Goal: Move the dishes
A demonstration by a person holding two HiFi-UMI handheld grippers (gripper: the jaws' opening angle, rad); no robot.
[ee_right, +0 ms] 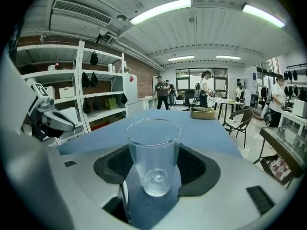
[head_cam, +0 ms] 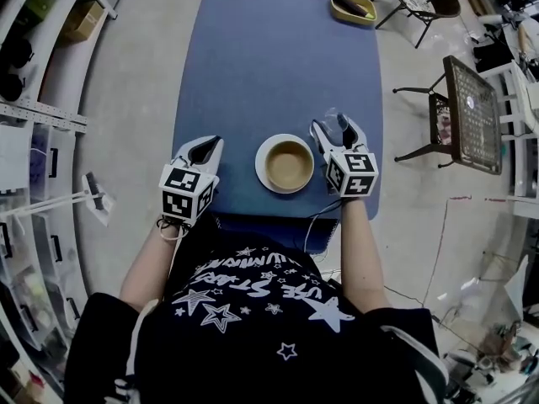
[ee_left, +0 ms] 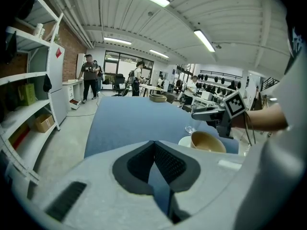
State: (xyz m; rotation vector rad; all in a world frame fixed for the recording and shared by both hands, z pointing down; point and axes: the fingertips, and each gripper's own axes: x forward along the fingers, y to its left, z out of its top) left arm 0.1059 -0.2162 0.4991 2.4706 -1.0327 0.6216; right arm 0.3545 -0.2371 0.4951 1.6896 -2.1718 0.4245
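On the blue table [head_cam: 253, 66], close to its near edge, a tan bowl [head_cam: 287, 164] sits on a white plate [head_cam: 263, 168]. To the right of the bowl, a clear glass [ee_right: 153, 152] stands upright on the table. My right gripper [ee_right: 153, 153] is shut on the glass, with its dark pads against both sides. In the head view the right gripper [head_cam: 337, 126] is just right of the bowl. Left of the plate, my left gripper [head_cam: 205, 146] hovers shut and empty, its pads [ee_left: 165, 164] meeting at the tip. The left gripper view shows the bowl [ee_left: 207, 142] to its right.
A yellow-green tray [head_cam: 354, 7] lies at the table's far right corner. Metal chairs [head_cam: 467, 112] stand on the floor to the right, and shelving [head_cam: 34, 133] lines the left side. People stand far back in the room [ee_right: 162, 94].
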